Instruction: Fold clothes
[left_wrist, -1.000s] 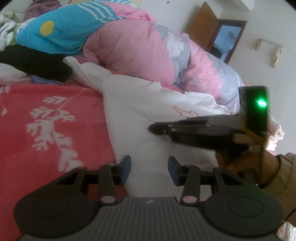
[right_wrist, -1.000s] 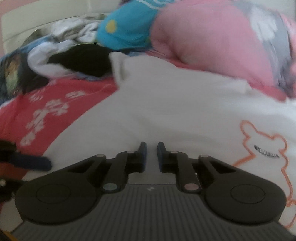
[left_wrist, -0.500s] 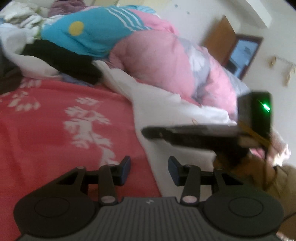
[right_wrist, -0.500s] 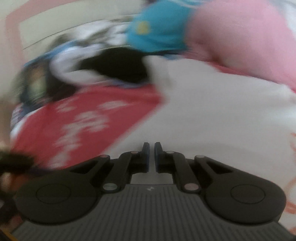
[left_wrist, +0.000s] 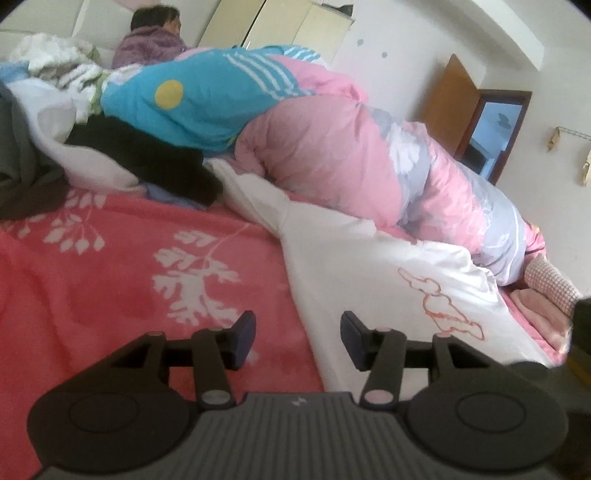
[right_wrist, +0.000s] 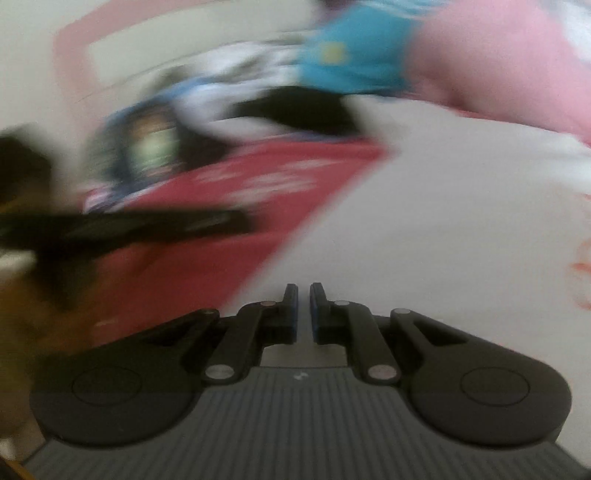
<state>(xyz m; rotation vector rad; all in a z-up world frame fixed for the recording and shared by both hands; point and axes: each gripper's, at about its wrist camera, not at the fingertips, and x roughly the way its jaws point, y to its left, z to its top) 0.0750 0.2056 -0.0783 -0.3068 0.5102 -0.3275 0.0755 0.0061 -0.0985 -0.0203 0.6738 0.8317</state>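
Note:
A white garment (left_wrist: 369, 273) with an orange bear outline lies spread on the red leaf-patterned blanket (left_wrist: 122, 280). My left gripper (left_wrist: 298, 338) hovers low over the garment's left edge. Its jaws are opening and nothing is between them. Only a dark corner of the right gripper (left_wrist: 581, 321) shows at the right edge of the left wrist view. In the blurred right wrist view my right gripper (right_wrist: 303, 302) is shut over the white garment (right_wrist: 443, 229), with no cloth visible between its fingers. The left gripper (right_wrist: 147, 225) appears there as a dark streak on the left.
A bulky pink quilt (left_wrist: 332, 158) and a blue cloth with a yellow dot (left_wrist: 184, 99) lie behind the garment. A black garment (left_wrist: 147, 162) and a pile of clothes (left_wrist: 55, 74) sit at the back left. A person (left_wrist: 151, 40) sits beyond the bed. A brown door (left_wrist: 447, 103) stands at the right.
The right gripper has left the middle of the left wrist view for its right edge. The right wrist view has swung left and blurred. The left jaws stand a little wider.

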